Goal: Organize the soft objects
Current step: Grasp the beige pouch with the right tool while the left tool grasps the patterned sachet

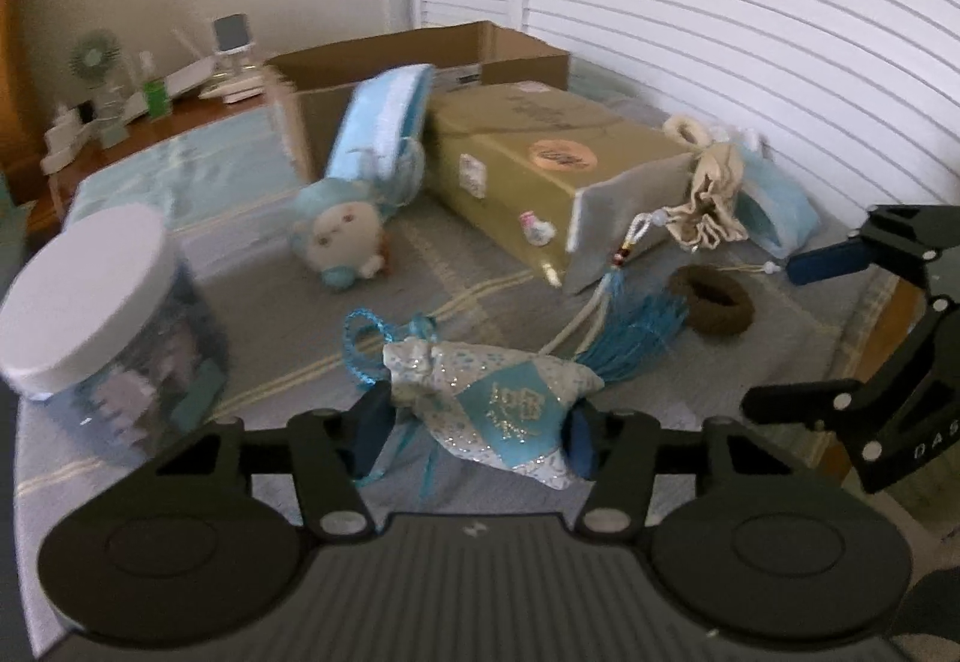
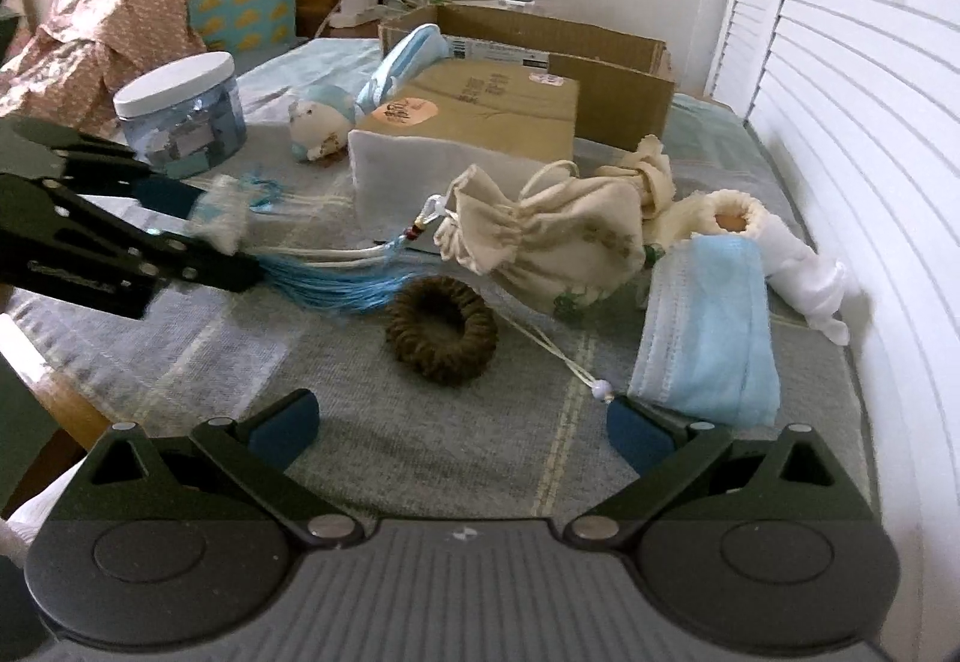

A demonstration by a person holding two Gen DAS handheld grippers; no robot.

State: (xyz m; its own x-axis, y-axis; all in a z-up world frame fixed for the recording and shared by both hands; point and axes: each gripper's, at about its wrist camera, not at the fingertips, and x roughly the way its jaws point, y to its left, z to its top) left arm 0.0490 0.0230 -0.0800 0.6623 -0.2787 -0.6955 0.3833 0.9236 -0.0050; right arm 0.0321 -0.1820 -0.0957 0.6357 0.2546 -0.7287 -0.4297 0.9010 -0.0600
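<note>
- Sachet (image 1: 510,410), a small white-and-blue embroidered pouch with a silvery sheen, sits between the fingers of the left gripper (image 1: 477,431), which is clenched on it; both blue pads press its flanks, so this hand already has its object.
- Its long axis runs across the left tongs, from the knotted neck by the left pad to the pointed end by the right pad. A blue cord loop (image 1: 360,344) trails ahead and to the left of the tips, and a blue tassel (image 1: 636,338) fans out ahead and to the right.
- Farther ahead of the left tongs, a round plush toy (image 1: 342,236) leans against a gold box (image 1: 540,164), with an open cardboard box (image 1: 480,44) behind; that box looks like the likely place to put things, though this is only a guess.
- Next to the right, a brown scrunchie (image 2: 441,329) lies dead ahead of the right gripper (image 2: 462,428), a little beyond its tips and centred between them. The right hand is plainly the nearer one for it. As a ring, it has no long axis to line up with.
- That gripper is released, fingers spread wide and nothing between them.
- Beyond the scrunchie lies a cream drawstring bag (image 2: 552,242), and ahead to the right, just past the right fingertip, a blue face mask (image 2: 714,326) lies flat on the grey cloth (image 2: 420,458).
</note>
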